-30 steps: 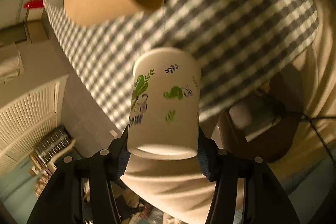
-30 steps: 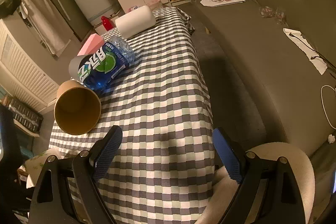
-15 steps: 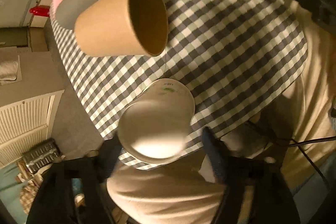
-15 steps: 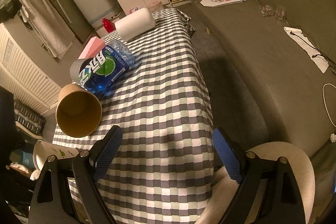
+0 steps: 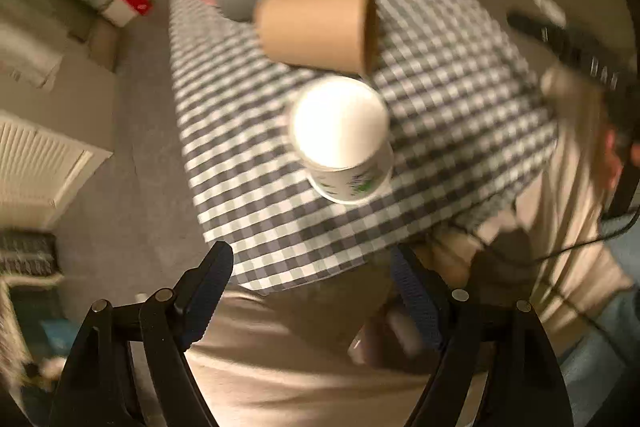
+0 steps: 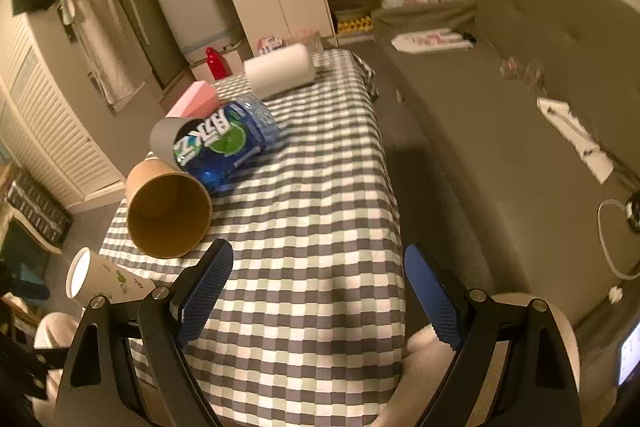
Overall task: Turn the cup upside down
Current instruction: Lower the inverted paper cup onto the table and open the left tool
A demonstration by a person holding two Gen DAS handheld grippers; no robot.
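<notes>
A white paper cup with green prints (image 5: 344, 143) stands upside down on the checked tablecloth (image 5: 460, 115), base up, near the table's front left corner. It also shows in the right wrist view (image 6: 102, 281) at the lower left. My left gripper (image 5: 316, 291) is open and empty, pulled back from the cup, with nothing between its fingers. My right gripper (image 6: 316, 291) is open and empty above the table's near end.
A brown paper cup (image 6: 166, 213) lies on its side just behind the white cup. Behind it lie a grey cup (image 6: 162, 139), a blue bottle (image 6: 224, 143), a pink block (image 6: 192, 101) and a white roll (image 6: 280, 71). A grey sofa (image 6: 500, 115) runs along the right.
My left gripper held the white cup, turned it over, set it base up on the cloth, let go and opened, then drew back. The right gripper barely moved.
</notes>
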